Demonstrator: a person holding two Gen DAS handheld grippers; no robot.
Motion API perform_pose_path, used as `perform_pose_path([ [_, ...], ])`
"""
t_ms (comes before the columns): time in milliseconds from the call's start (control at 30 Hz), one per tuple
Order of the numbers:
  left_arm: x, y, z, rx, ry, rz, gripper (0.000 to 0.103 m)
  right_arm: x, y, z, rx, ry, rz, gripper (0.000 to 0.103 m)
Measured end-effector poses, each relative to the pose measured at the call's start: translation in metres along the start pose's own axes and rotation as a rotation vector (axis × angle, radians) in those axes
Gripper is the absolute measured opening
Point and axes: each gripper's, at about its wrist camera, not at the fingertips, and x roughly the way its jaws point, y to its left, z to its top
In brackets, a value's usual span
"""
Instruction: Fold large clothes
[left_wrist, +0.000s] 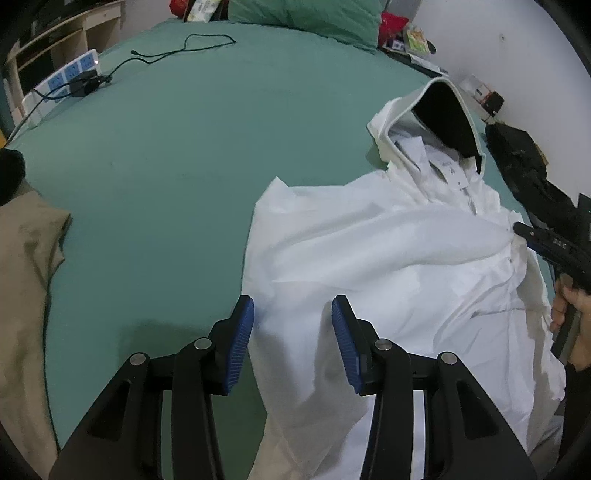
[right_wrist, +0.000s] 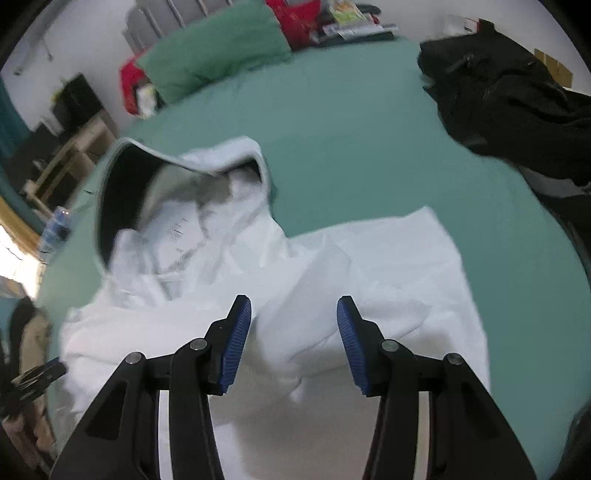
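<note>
Both the left gripper (left_wrist: 292, 341) and right gripper (right_wrist: 293, 341) hang half-open, gripping nothing, over the white hooded garment (left_wrist: 388, 258) spread beneath them, apparently ready for folding

Dim, cool indoor light; fisheye bending and dark vignette at edges; right wrist view motion-blurred, left sharper.
</note>
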Motion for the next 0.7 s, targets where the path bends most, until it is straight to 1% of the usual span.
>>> perform_pose_path([
  [33,0.001,0.0,0.0,0.0,0.005,-0.002,0.046,0.001,0.001,-0.002,0.003,-0.007,0.007,0.045],
  [67,0.003,0.0,-0.001,0.0,0.012,-0.006,0.046,-0.003,0.0,-0.006,-0.006,-0.026,-0.001,0.023],
  [100,0.004,0.0,-0.001,0.001,0.015,-0.006,0.046,-0.008,-0.001,-0.01,-0.024,-0.032,-0.026,0.012],
  [133,0.004,0.0,-0.002,0.001,0.014,-0.006,0.046,-0.013,-0.003,-0.016,-0.04,-0.035,-0.059,0.009],
  [267,0.005,0.0,-0.003,0.0,0.013,-0.001,0.046,-0.037,-0.022,-0.041,-0.024,-0.051,-0.138,0.009],
  [400,0.004,0.001,-0.004,-0.002,0.009,-0.007,0.046,-0.055,-0.055,-0.073,0.082,-0.037,-0.185,0.01],
  [467,0.004,0.004,-0.003,-0.018,0.015,-0.03,0.046,-0.063,-0.07,-0.087,0.131,-0.039,-0.132,0.01],
  [500,0.002,0.008,-0.003,-0.043,0.021,-0.056,0.046,-0.066,-0.071,-0.09,0.131,-0.036,-0.126,0.01],
  [567,-0.005,0.013,-0.001,-0.079,0.015,-0.105,0.046,-0.076,-0.067,-0.091,0.096,-0.05,-0.154,0.012],
  [600,-0.008,0.014,-0.001,-0.084,0.007,-0.117,0.046,-0.081,-0.062,-0.089,0.066,-0.068,-0.162,0.014],
  [633,-0.01,0.014,0.0,-0.083,0.003,-0.111,0.046,-0.084,-0.056,-0.086,0.042,-0.083,-0.16,0.024],
  [667,-0.011,0.014,0.001,-0.078,0.001,-0.096,0.046,-0.084,-0.049,-0.079,0.013,-0.095,-0.152,0.043],
  [700,-0.012,0.015,0.002,-0.074,-0.001,-0.084,0.046,-0.084,-0.042,-0.072,-0.014,-0.103,-0.15,0.053],
])
